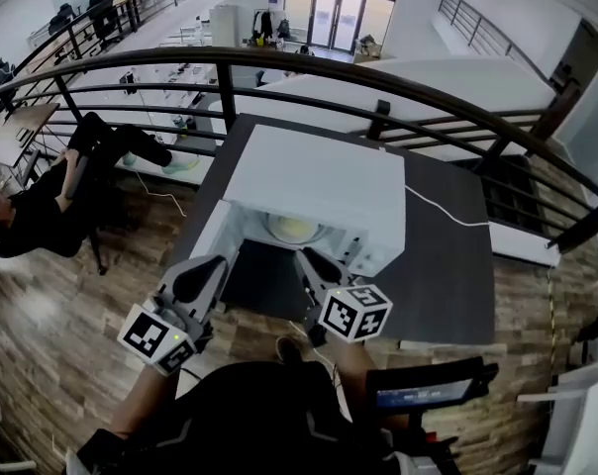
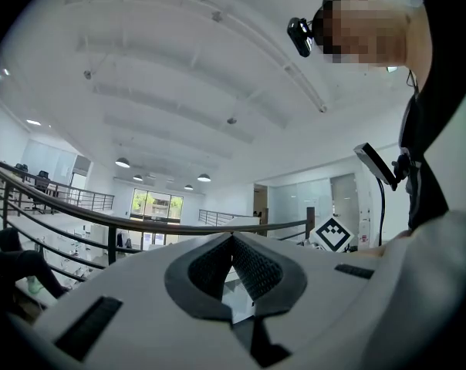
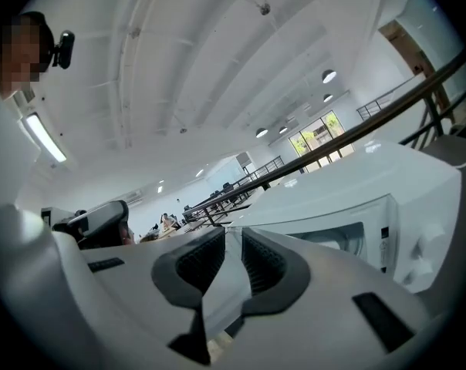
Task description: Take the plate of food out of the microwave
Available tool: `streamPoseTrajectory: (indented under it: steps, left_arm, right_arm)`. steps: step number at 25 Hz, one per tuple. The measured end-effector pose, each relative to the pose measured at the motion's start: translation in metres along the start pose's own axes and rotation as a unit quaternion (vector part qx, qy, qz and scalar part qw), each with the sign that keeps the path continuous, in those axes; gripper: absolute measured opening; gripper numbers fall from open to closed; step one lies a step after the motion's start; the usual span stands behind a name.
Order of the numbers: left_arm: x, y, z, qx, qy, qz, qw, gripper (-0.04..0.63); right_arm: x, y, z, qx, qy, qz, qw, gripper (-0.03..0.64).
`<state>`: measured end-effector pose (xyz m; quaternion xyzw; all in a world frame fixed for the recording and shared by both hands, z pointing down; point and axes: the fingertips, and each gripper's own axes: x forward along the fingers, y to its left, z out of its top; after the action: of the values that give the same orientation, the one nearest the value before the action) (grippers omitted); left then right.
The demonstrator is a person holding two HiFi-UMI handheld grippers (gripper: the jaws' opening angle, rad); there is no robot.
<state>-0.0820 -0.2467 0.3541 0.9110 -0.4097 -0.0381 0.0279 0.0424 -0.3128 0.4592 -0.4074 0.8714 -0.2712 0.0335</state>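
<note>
On the dark worktop (image 1: 448,265) a white microwave (image 1: 319,176) stands with its door (image 1: 212,237) swung aside, and the plate of food (image 1: 294,229) sits well back in the lit cavity. It lies straight ahead of the person, beyond and between both tools, and the right claw (image 1: 309,260) at the cavity's mouth is nearer to it. That claw's jaws stand a narrow gap apart and hold nothing. The left claw (image 1: 212,268), out by the door, has its tips together and is empty.
</note>
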Motion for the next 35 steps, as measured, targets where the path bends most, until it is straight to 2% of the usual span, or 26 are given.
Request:
streamPoseTrajectory:
  steps: [6, 9, 11, 12, 14, 15, 17, 20, 23, 26, 28, 30, 35]
  left_arm:
    - [0.009, 0.002, -0.014, 0.006, 0.027, 0.01, 0.9996, 0.003]
    - [0.018, 0.003, -0.01, 0.012, 0.018, 0.014, 0.9997, 0.003]
    - [0.021, 0.001, -0.007, 0.016, 0.009, 0.01, 0.9998, 0.003]
    - [0.023, 0.0, -0.005, 0.015, 0.003, 0.009, 0.9998, 0.003]
    - [0.027, 0.001, -0.005, 0.015, 0.002, 0.011, 0.9998, 0.003]
    - [0.03, 0.002, -0.004, 0.019, 0.004, 0.01, 0.9998, 0.003]
    - [0.033, 0.001, -0.002, 0.024, 0.007, 0.007, 0.9997, 0.003]
    - [0.035, 0.003, -0.005, 0.027, 0.013, 0.011, 0.9995, 0.002]
    - [0.034, 0.008, -0.005, 0.031, 0.018, 0.021, 0.9991, 0.003]
    - [0.031, 0.006, -0.002, 0.034, 0.026, 0.032, 0.9986, 0.002]
    - [0.031, 0.007, -0.004, 0.036, 0.032, 0.037, 0.9981, 0.003]
    - [0.032, 0.014, -0.009, 0.036, 0.035, 0.043, 0.9978, 0.003]
    - [0.029, 0.027, -0.01, 0.035, 0.042, 0.06, 0.9967, 0.002]
  right_arm:
    - [0.018, -0.051, -0.037, 0.063, 0.021, -0.017, 0.998, 0.069]
    - [0.026, -0.075, -0.061, 0.115, 0.039, -0.029, 0.992, 0.12]
    - [0.032, -0.088, -0.074, 0.143, 0.045, -0.032, 0.988, 0.124]
    - [0.036, -0.095, -0.079, 0.155, 0.046, -0.034, 0.986, 0.142]
    - [0.045, -0.106, -0.089, 0.18, 0.047, -0.037, 0.982, 0.235]
    - [0.049, -0.111, -0.094, 0.196, 0.047, -0.039, 0.979, 0.255]
    - [0.056, -0.124, -0.106, 0.242, 0.043, -0.049, 0.968, 0.255]
    - [0.065, -0.15, -0.128, 0.322, 0.037, -0.071, 0.943, 0.255]
    - [0.075, -0.168, -0.141, 0.381, 0.025, -0.082, 0.921, 0.255]
    - [0.078, -0.175, -0.142, 0.42, 0.016, -0.081, 0.904, 0.255]
    - [0.086, -0.18, -0.146, 0.442, 0.013, -0.078, 0.894, 0.293]
    - [0.101, -0.188, -0.155, 0.461, 0.011, -0.079, 0.884, 0.301]
    - [0.12, -0.199, -0.165, 0.495, 0.01, -0.102, 0.863, 0.301]
